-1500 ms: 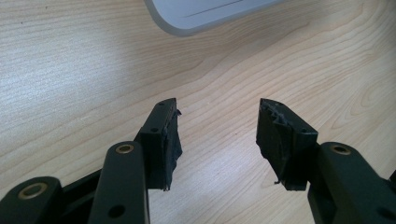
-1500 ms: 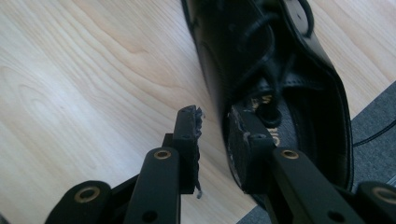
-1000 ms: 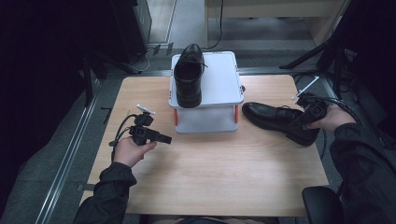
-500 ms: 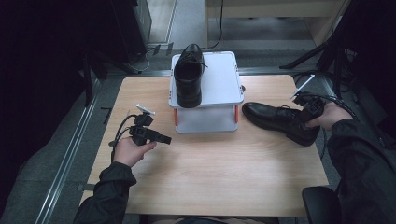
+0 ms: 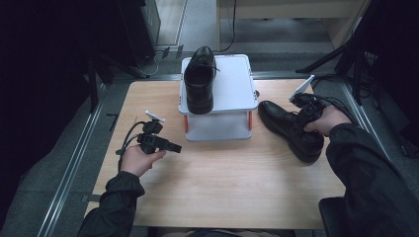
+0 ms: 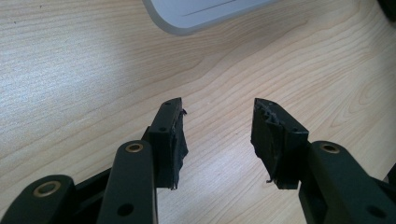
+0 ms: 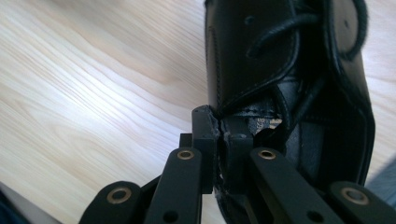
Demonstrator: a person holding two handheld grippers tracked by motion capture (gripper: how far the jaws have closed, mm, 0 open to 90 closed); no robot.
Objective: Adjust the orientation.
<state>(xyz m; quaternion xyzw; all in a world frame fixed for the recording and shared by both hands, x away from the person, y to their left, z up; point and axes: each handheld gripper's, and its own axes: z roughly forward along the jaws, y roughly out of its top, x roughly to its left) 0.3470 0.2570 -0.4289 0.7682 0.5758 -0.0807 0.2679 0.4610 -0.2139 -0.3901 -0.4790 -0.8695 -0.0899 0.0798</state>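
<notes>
Wooden table [image 5: 217, 187] stands on a grey floor, dark surroundings on both sides. At its far edge, centred, sits a white step stand [image 5: 232, 84]. One black shoe [image 5: 200, 81] lies on the left half of the stand's top, toe toward the far edge.

Second black shoe [image 5: 289, 129] lies on the table near the right edge, just beside the stand, not yet raised. The right gripper [image 5: 302, 117] is at its collar; in the right gripper view the jaws are pinched together on the leather edge of the shoe's opening [image 7: 261, 70], having just been closing onto it.

The left gripper [image 5: 170, 146] is held above the table near the left edge, apart from stand and shoes. In the left gripper view its jaws stand apart with bare wood between them; they have eased inward slightly, nothing held.

Assessment: about half done. One shoe is placed; the other is gripped but still on the table. Remaining, by judgement: lift it and set it on the free right half of the stand.
</notes>
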